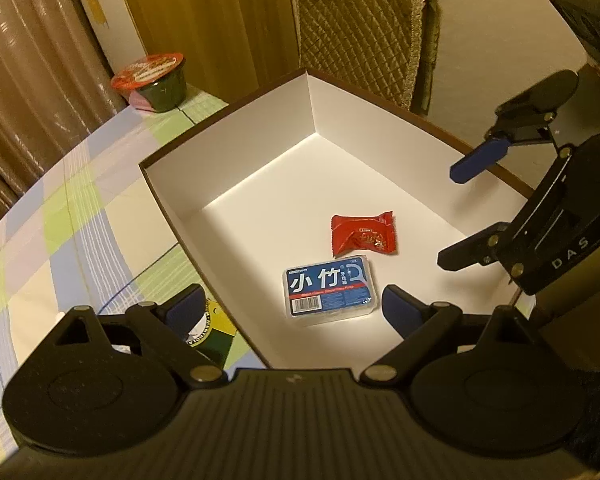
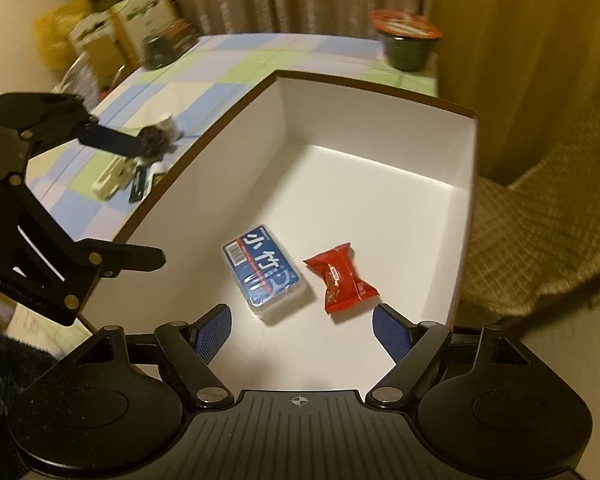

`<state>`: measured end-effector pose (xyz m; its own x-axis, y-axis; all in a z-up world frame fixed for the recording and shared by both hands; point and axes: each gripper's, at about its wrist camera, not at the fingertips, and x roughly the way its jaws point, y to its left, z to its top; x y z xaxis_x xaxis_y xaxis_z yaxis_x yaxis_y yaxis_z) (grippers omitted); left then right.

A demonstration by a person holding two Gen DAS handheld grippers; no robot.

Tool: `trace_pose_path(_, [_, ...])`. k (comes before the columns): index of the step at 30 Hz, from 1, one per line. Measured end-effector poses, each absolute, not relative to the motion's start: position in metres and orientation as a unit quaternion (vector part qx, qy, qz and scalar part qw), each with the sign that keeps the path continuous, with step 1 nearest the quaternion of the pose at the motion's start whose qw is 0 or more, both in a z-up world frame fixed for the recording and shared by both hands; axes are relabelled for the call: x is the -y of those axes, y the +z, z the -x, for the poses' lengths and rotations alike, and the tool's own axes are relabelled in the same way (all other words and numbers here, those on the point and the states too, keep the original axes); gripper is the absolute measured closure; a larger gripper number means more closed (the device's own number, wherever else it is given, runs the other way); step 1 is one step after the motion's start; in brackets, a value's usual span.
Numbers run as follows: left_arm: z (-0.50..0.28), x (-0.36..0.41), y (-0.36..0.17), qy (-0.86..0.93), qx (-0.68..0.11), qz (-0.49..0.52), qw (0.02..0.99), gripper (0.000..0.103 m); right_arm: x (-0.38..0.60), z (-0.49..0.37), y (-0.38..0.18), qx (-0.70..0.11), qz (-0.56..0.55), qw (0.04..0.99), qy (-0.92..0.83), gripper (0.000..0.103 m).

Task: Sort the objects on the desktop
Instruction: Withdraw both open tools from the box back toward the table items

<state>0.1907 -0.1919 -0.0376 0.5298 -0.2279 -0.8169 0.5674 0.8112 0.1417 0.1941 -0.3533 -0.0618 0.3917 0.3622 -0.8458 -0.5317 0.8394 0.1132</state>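
Nearest in the left wrist view, the left gripper (image 1: 290, 306) hangs over the near rim of the white box (image 1: 228, 184), its two blue-padded fingers spread wide with nothing between them; one pad (image 1: 186, 308) sits outside the box wall above a green-and-yellow packet (image 1: 216, 334) on the table (image 1: 60, 232), the other inside. In the right wrist view, the right gripper (image 2: 300, 332) likewise hovers over the box interior, fingers apart and empty.

On the box floor lie two items, close together without touching. One blue floss-pick case (image 1: 330, 290), rectangular, lies flat with its label up. In the left view its long axis runs roughly left to right; in the right view it runs diagonally, barcode end toward the far left. One red snack packet (image 1: 363, 234) lies just beyond it in the left view, and to its right in the right view, crimped ends pointing diagonally.

Outside the box on the checked cloth, a small blurred cluster of objects (image 2: 132, 172) rests near the wall. Farther off stand two dark instant-noodle cups: one with a red lid (image 2: 406, 42) at the far table edge, another (image 2: 168, 46) at the left far corner. A quilted chair (image 1: 364, 28) stands behind the box.
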Motion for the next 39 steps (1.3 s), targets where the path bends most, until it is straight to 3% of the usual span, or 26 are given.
trace_pose_path(39, [-0.126,0.075,-0.025,-0.285,-0.391,-0.231,0.844,0.008,0.281,-0.077,-0.030,-0.432,-0.065,0.899,0.017,0.022])
